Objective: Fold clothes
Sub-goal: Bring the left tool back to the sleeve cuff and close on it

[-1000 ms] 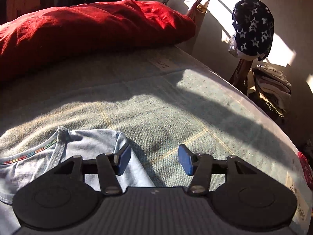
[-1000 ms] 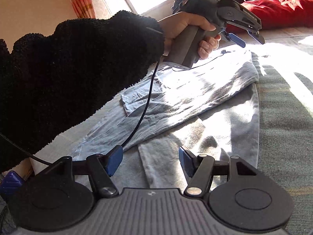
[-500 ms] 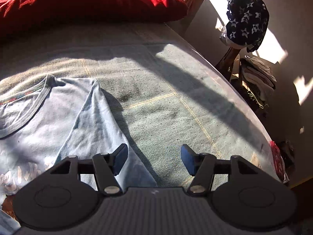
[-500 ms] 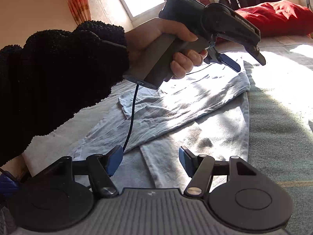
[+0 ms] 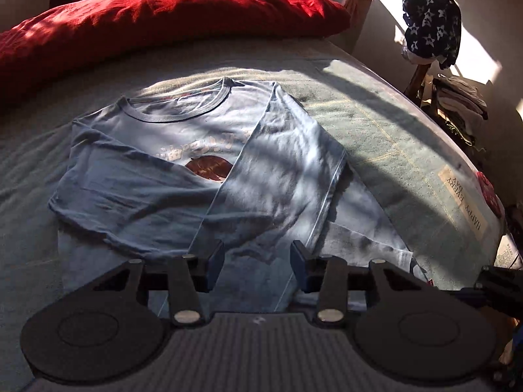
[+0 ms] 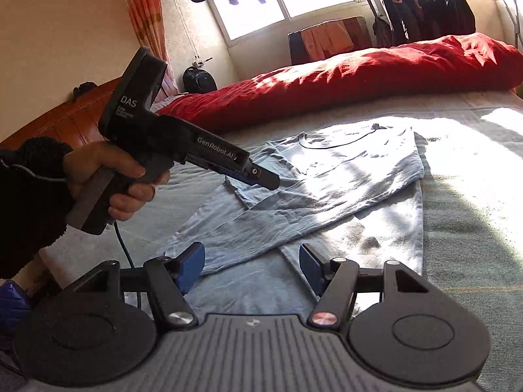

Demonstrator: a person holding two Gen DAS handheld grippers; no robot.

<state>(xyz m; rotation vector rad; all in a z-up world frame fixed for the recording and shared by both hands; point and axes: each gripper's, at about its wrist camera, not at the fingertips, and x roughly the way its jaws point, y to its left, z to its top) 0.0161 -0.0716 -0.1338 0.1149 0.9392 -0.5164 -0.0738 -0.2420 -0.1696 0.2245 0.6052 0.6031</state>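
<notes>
t-shirt [image 5: 202, 176] lengthwise toward red pillow [image 5: 157, 16], collar far (both claws [image 5: 257, 263] [image 6: 251, 266] agape, empty)

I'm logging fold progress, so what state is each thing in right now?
Light blue printed T-shirt: flat on the bed, both sleeves folded in across the chest.
Left gripper: open, empty, above the shirt's lower part.
Right gripper: open, empty, near the hem.
Red duvet: bunched along the head of the bed.
Grey-green bed cover: spread flat.

Both wrist views face bedhead (sharing the t-shirt [image 5: 209, 163]).
</notes>
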